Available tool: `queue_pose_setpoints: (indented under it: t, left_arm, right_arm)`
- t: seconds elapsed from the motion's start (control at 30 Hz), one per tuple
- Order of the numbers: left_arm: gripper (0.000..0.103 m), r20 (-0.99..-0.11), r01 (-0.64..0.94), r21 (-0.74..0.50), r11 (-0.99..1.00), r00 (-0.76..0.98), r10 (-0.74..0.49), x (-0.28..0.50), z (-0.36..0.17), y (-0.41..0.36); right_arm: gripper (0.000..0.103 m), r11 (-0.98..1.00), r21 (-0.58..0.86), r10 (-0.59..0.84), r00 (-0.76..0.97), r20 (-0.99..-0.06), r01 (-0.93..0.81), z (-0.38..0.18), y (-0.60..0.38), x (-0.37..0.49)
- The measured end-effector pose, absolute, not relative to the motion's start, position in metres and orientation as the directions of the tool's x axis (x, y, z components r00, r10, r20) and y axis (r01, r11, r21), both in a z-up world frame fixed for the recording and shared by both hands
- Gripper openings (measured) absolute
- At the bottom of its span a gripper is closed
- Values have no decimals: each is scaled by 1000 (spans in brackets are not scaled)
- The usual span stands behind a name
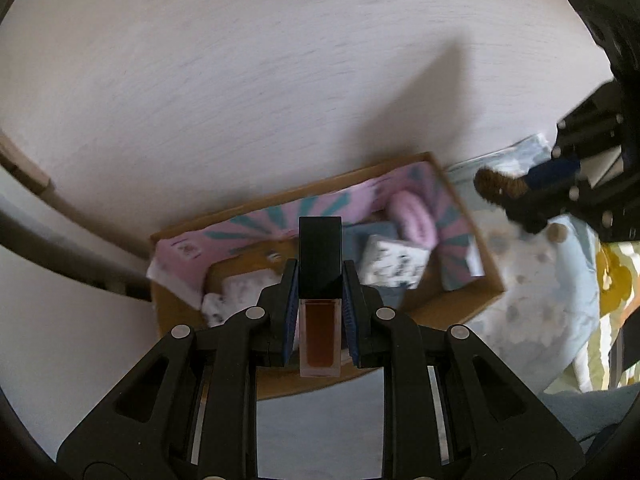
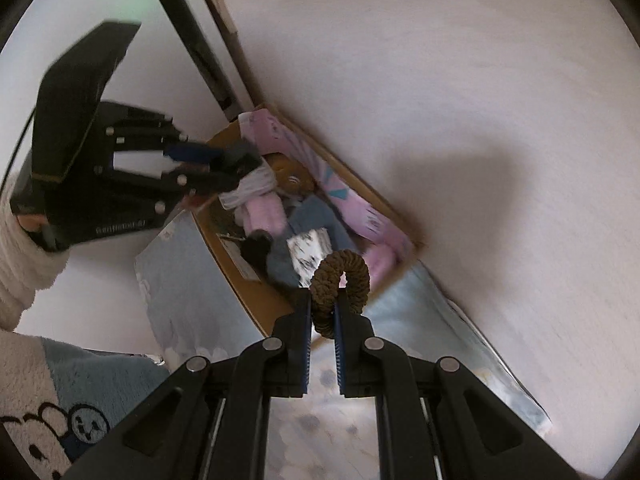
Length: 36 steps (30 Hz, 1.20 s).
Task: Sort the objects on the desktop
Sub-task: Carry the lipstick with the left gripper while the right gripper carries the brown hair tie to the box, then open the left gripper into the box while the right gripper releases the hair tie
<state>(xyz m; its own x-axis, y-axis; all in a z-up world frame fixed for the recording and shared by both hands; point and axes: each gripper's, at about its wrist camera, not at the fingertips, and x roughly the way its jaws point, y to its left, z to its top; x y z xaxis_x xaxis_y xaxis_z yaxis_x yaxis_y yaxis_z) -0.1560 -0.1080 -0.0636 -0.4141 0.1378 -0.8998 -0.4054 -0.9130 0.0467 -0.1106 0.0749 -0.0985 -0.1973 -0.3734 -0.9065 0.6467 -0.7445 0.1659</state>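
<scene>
Between left hand-held gripper pads, bottle, above box

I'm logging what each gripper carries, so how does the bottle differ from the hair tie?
The bottle in the left hand-held gripper is rigid and rectangular, black-capped, with brown liquid. The hair tie in the right hand-held gripper is a soft, braided brown ring. Both are clamped above the cardboard box.

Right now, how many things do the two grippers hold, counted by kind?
Bottle, in the left gripper: 1
Hair tie, in the right gripper: 1
Total: 2
</scene>
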Motion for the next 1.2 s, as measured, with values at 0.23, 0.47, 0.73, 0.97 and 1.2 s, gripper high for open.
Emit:
queue_pose_setpoints:
  t: [0.23, 0.47, 0.73, 0.97, 1.2]
  left_arm:
    - [18, -919, -380, 28, -924, -373, 126, -169, -93, -132]
    - [18, -927, -370, 23, -929, -355, 119, -174, -107, -144]
    - [23, -943, -324, -43, -945, -298, 145, -185, -113, -154]
    - [97, -931, -282, -98, -954, -313, 188, -178, -107, -165]
    - [100, -919, -280, -69, -958, -356, 170, -174, -93, -166]
  right_arm:
    - [9, -723, 215, -391, -133, -911, 657, -132, 24, -121]
    - [9, -712, 224, -381, -98, -919, 665, -148, -6, -130]
    - [71, -717, 202, -348, -91, -933, 667, -152, -16, -129]
    - [83, -734, 210, -350, -95, -932, 646, -145, -5, -125]
    - [83, -763, 192, -336, -124, -934, 617, -140, 4, -117]
